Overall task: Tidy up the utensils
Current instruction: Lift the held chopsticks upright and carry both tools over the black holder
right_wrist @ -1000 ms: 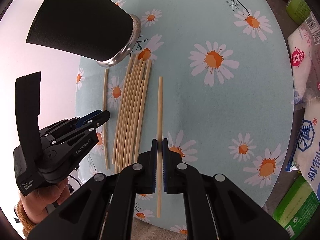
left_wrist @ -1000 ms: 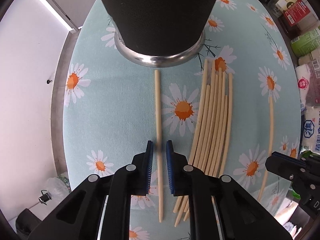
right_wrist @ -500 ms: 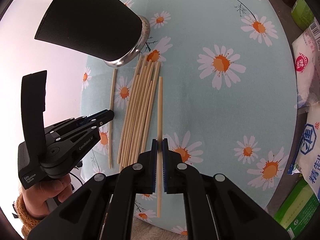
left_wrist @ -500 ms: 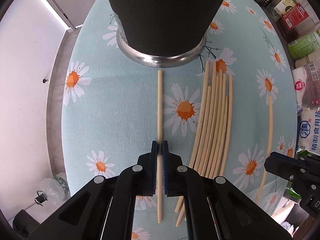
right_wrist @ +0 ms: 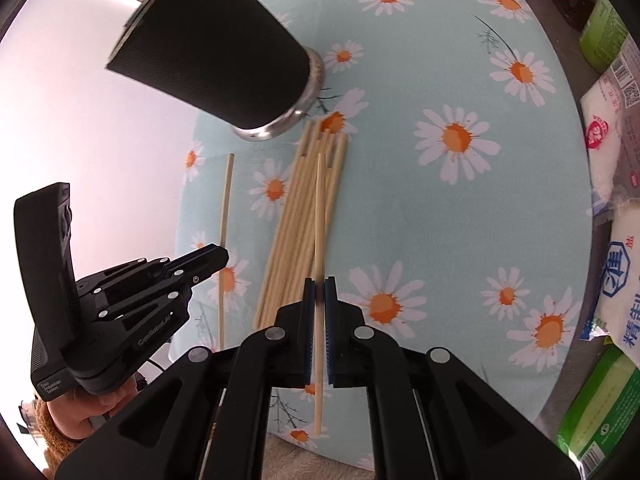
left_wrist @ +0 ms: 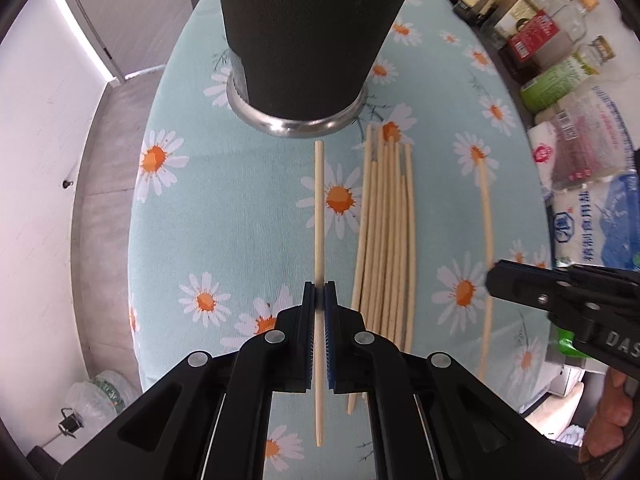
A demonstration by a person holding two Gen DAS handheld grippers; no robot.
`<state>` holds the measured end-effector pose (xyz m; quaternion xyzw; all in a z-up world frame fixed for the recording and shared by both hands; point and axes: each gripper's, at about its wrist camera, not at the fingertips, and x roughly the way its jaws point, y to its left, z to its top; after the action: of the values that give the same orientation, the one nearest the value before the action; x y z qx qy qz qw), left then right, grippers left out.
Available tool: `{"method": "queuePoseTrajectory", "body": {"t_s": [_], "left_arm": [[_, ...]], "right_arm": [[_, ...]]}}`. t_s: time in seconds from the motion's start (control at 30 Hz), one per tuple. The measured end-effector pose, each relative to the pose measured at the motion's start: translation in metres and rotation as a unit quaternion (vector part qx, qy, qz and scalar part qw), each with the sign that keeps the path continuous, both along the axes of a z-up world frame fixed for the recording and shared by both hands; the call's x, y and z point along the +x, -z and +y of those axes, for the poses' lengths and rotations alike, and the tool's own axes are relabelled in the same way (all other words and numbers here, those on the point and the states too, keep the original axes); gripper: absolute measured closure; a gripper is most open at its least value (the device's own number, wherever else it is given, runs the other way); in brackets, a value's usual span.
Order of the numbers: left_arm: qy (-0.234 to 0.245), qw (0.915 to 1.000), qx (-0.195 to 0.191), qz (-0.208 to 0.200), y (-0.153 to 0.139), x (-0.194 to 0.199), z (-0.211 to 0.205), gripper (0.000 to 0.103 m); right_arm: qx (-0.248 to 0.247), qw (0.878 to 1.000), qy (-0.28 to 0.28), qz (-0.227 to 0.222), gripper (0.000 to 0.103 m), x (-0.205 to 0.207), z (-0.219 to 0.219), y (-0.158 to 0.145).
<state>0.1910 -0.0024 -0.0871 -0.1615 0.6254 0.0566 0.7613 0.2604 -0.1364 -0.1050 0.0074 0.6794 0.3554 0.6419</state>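
Observation:
A black holder cup [left_wrist: 304,32] with a metal base stands at the far side of the daisy-print table [left_wrist: 224,208]. My left gripper [left_wrist: 319,290] is shut on a single pale chopstick [left_wrist: 319,200], which is lifted and points toward the cup. Several chopsticks [left_wrist: 386,240] lie in a loose bundle just to its right. In the right wrist view my right gripper [right_wrist: 319,286] is shut on another chopstick [right_wrist: 319,208], held above the bundle [right_wrist: 296,240]. The left gripper [right_wrist: 220,256] shows there at lower left, with the cup [right_wrist: 224,52] beyond it.
Sauce bottles [left_wrist: 532,32] and bags of salt [left_wrist: 592,220] crowd the right edge of the table. More packets [right_wrist: 616,280] line the right side in the right wrist view. The table drops off on the left to a floor with a plastic bottle [left_wrist: 92,396].
My left gripper closed on the single chopstick and lifted it. The right gripper also rose with its chopstick, which now hangs over the bundle. The cup looks farther away in both views.

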Motion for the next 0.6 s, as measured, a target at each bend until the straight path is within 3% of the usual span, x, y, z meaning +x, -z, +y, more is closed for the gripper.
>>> {"method": "queuePoseTrajectory", "body": {"t_s": [0.17, 0.27, 0.47, 0.5, 0.6], "left_arm": [[0.028, 0.9967, -0.022, -0.072, -0.034, -0.017, 0.005, 0.099], [0.045, 0.9902, -0.032, -0.128, -0.060, -0.029, 0.006, 0.099], [0.079, 0.9684, -0.017, -0.236, -0.108, -0.049, 0.007, 0.099], [0.085, 0.9612, -0.018, -0.262, -0.117, -0.053, 0.009, 0.099], [0.093, 0.9503, -0.002, -0.297, -0.135, -0.053, 0.011, 0.099]], "right_arm": [[0.053, 0.997, -0.014, -0.048, 0.097, -0.016, 0.004, -0.026], [0.073, 0.994, -0.009, -0.082, 0.097, -0.025, 0.005, -0.046], [0.107, 0.984, -0.013, -0.144, 0.097, -0.039, 0.017, -0.081], [0.120, 0.981, -0.014, -0.154, 0.097, -0.041, 0.020, -0.088], [0.139, 0.971, -0.013, -0.192, 0.097, -0.046, 0.028, -0.106]]}}
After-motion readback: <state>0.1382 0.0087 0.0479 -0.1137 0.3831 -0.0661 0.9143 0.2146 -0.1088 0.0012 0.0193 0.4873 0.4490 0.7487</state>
